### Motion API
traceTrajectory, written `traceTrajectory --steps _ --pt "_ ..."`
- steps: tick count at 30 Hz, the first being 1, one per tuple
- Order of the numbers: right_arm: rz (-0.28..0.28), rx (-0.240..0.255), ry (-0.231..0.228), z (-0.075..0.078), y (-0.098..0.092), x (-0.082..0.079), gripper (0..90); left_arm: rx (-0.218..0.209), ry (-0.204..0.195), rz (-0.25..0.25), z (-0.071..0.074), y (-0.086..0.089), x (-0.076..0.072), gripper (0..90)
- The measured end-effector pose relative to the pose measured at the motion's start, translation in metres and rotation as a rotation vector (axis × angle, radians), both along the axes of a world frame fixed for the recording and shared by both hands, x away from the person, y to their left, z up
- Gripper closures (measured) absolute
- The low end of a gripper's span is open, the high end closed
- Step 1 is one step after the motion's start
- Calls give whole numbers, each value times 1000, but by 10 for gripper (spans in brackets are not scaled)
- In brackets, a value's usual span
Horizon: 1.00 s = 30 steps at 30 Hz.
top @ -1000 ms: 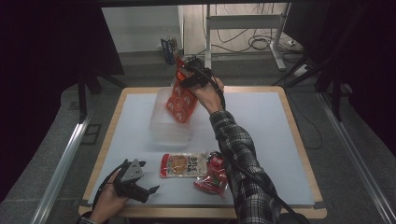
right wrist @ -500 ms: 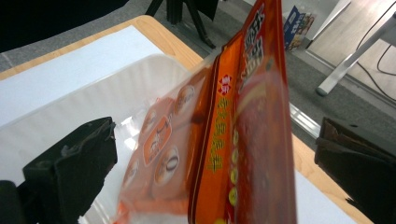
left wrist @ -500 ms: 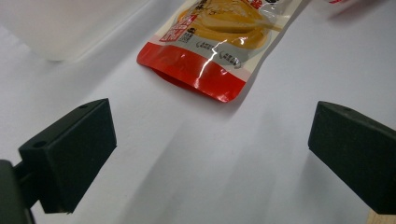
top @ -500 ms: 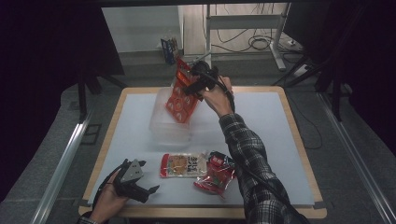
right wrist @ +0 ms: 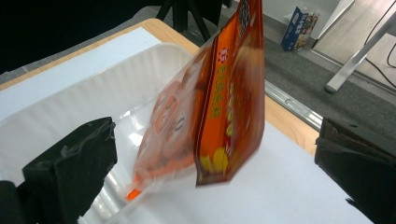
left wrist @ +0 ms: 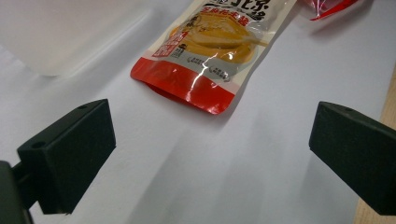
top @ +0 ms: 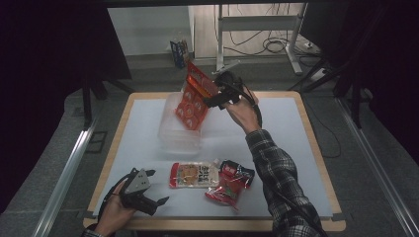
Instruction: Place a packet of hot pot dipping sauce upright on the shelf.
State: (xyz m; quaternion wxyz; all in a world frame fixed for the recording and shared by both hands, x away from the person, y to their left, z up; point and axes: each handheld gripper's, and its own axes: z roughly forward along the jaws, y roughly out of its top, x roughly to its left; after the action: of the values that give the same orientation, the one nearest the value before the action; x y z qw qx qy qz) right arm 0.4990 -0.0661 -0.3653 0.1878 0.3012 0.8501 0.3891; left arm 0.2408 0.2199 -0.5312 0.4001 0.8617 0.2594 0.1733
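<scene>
An orange-red snack bag [top: 191,101] stands tilted with its lower end in a clear plastic tray [top: 174,138] at the far middle of the table. My right gripper [top: 212,97] hovers just right of the bag's top. Its jaws have just been opening and now stand wide, with the bag [right wrist: 219,107] ahead between them and touching neither pad. My left gripper [top: 157,186] rests open near the front left corner. In its own view the left gripper [left wrist: 210,154] has nothing between its fingers and faces a beige and red sauce packet [left wrist: 210,51].
The sauce packet [top: 193,174] and a red packet [top: 230,181] lie side by side at the front middle of the white mat. The tray [right wrist: 70,116] is ribbed and translucent. The table's wooden rim [top: 316,148] frames the mat; a desk frame and cables stand behind.
My right gripper has let go of the orange-red bag and drawn back to the right. The bag now leans in the tray on its own. My left hand has stayed put.
</scene>
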Motion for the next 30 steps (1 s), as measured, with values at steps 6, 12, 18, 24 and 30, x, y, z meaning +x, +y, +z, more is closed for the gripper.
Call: traceTrajectory --steps 6,12,18,24,30 --pt "21 -1 9 -7 -6 -12 0 1 -2 0 0 0 0 4" --pt "39 9 8 -16 -11 -28 0 -25 -10 -3 2 2 0 0" --pt "79 11 9 -28 -15 -45 0 -40 -11 2 3 2 0 0" --pt "111 12 -15 -36 -20 -62 0 -30 -1 33 4 2 0 0" --pt "120 22 -11 -46 -28 -74 0 -29 15 56 5 0 0 0"
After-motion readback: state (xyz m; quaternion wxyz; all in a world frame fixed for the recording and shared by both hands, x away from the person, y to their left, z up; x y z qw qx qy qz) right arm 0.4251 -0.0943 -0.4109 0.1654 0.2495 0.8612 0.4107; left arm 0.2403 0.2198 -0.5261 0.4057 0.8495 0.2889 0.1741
